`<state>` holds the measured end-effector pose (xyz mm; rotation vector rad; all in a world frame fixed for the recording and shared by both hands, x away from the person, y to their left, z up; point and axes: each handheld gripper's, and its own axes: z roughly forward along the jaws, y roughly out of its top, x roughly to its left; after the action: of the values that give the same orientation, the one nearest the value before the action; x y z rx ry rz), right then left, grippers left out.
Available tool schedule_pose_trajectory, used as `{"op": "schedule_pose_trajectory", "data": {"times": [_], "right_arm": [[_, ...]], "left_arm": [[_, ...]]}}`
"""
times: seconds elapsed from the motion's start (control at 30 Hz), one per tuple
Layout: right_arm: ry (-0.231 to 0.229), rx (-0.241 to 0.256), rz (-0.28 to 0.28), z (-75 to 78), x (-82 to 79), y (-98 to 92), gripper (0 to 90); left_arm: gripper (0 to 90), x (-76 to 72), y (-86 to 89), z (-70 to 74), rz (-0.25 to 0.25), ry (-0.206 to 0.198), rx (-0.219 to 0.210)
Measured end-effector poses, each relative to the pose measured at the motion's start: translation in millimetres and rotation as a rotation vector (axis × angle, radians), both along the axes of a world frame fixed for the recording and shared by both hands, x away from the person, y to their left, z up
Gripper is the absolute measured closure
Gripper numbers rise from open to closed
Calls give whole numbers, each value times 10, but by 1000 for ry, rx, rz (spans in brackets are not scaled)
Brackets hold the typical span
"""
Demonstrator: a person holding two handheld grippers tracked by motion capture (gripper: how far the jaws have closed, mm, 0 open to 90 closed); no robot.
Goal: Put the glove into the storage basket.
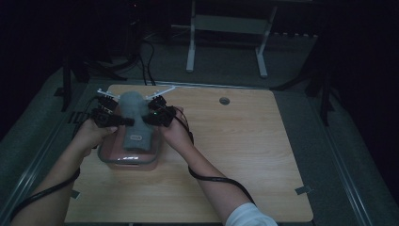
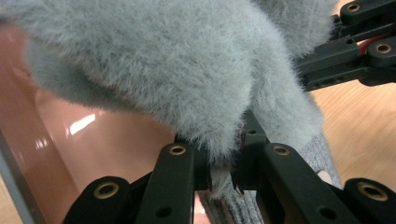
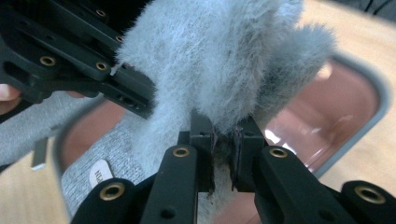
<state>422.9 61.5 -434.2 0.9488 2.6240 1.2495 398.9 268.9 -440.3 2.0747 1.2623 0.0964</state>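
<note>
The fuzzy grey sock (image 1: 133,118), soft, light and floppy, hangs over the pink container (image 1: 107,157) at the table's (image 1: 235,155) nine o'clock, its fluffy cuff pinched by the left gripper (image 2: 224,163) and right gripper (image 3: 223,154), best held there.

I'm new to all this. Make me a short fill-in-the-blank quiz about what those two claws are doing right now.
1. Both grippers pinch a fluffy ____ sock.
2. Beneath the sock sits a pink ____ with a grey rim.
3. The left gripper and right gripper each have their jaws ____ on the sock's fuzzy fabric.
4. The tabletop is made of ____.

Missing words: grey; container; shut; wood
</note>
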Motion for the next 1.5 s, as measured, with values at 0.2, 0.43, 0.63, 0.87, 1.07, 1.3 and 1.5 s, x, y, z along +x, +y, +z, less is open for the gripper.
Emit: {"op": "schedule_pose_trajectory", "data": {"times": [0.2,0.43,0.63,0.87,1.07,1.3,1.5], "right_arm": [[62,-58,-27,-373,93,105,818],[102,-130,-49,-570,189,168,807],[125,-154,-39,-651,237,167,708],[84,-121,-14,-511,218,100,524],[44,-54,28,-331,202,-52,366],[6,-30,101,-228,163,-278,178],[-23,-41,159,-226,90,-451,143]], "left_arm": [[804,110,-13,-358,25,84,21],[802,213,-73,-559,39,139,64],[798,319,-160,-711,34,177,112],[678,353,-213,-746,74,188,176],[394,313,-173,-655,128,98,179],[223,80,-137,-410,106,-78,84],[147,-196,-319,-287,14,-195,73]]}}
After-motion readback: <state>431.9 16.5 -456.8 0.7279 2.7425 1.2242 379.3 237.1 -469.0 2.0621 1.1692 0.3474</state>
